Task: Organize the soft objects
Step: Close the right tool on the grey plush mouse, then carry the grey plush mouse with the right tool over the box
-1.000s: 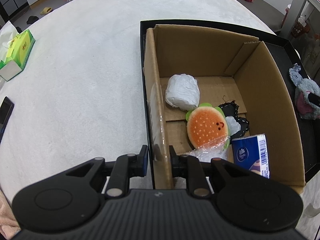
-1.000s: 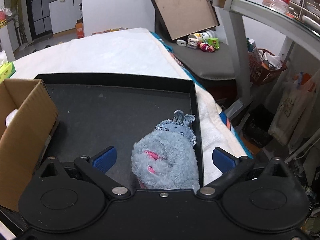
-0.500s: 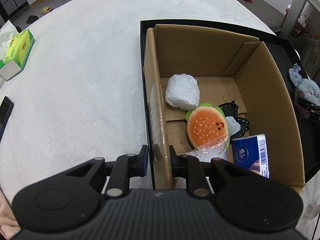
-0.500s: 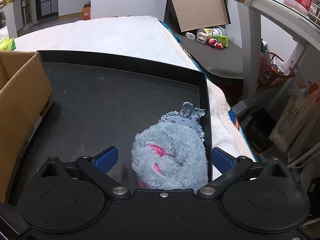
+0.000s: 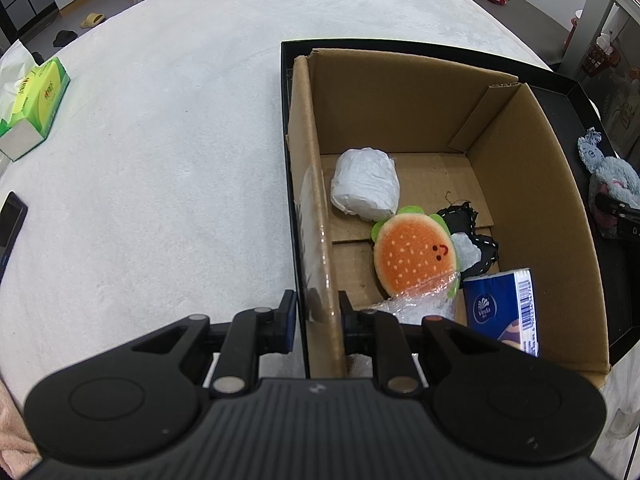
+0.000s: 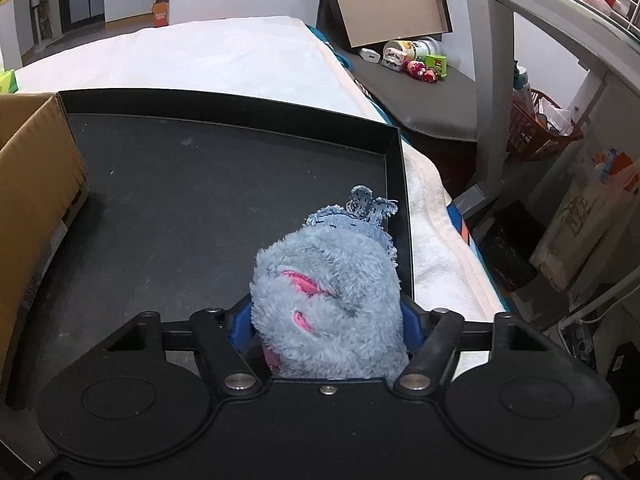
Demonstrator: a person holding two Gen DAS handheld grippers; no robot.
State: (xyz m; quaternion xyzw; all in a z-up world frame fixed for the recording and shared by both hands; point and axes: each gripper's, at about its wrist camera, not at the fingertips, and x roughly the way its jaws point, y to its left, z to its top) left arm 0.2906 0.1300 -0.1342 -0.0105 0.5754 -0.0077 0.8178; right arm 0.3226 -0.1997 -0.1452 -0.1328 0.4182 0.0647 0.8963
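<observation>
Right tongs point(image 6: 326, 320) closing on the grey plush toy point(image 6: 328, 304) in the black tray point(image 6: 394, 184), blue pads mostly hidden by fur; left tongs point(image 5: 316, 314) clamped on the cardboard box point(image 5: 316, 200) wall, fingertips partly hidden.

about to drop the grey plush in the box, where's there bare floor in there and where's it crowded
Free: the cardboard box floor along its far wall, behind the white wrapped bundle and toward the right wall. Crowded: the near half, where the burger plush, black fabric piece, blue tissue pack and clear plastic wrap sit packed together.
</observation>
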